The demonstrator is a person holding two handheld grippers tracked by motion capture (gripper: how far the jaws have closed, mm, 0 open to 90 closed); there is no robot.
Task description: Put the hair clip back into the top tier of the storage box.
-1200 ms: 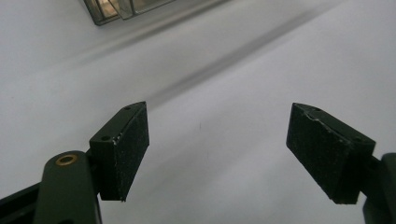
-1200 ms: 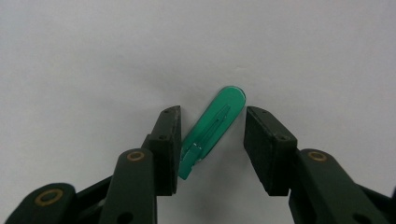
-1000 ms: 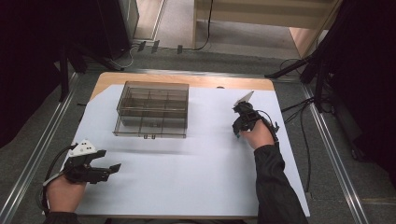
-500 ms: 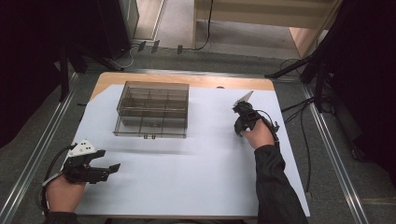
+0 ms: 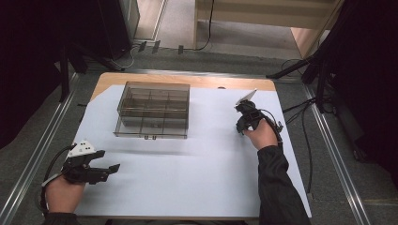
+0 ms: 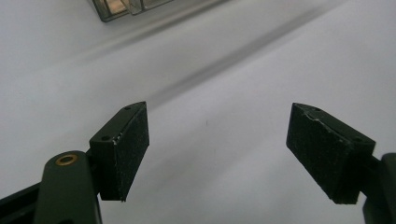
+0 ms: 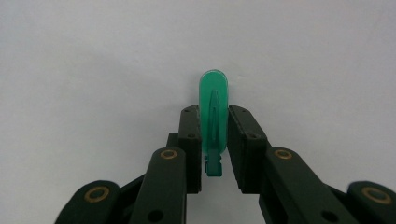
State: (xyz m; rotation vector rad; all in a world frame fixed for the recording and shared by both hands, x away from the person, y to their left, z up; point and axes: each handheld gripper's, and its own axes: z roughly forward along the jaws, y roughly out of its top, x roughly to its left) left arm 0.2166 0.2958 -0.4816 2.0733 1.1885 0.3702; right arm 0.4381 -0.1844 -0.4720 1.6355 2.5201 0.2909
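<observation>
**Green piece pinched at the bench's right side**

The right gripper (image 7: 214, 140) has its fingers (image 7: 190, 140) closed on a small translucent green plastic piece (image 7: 214, 109), and it's a snug hold, one pad on each flat side. The piece's long axis runs straight out along the fingers, rounded end pointing away from the hand, a little notched stub toward the palm. That gripper (image 5: 247, 114) sits at the right side of the bench (image 5: 187, 79), over the white sheet (image 5: 206, 164).

Across at the near left corner, the left gripper (image 5: 110, 169) is wide open, fingers (image 6: 123, 149) well apart above bare sheet. The clear compartment box (image 5: 153, 110) stands toward the far left. Grey floor, metal rails and cables ring the bench.
</observation>
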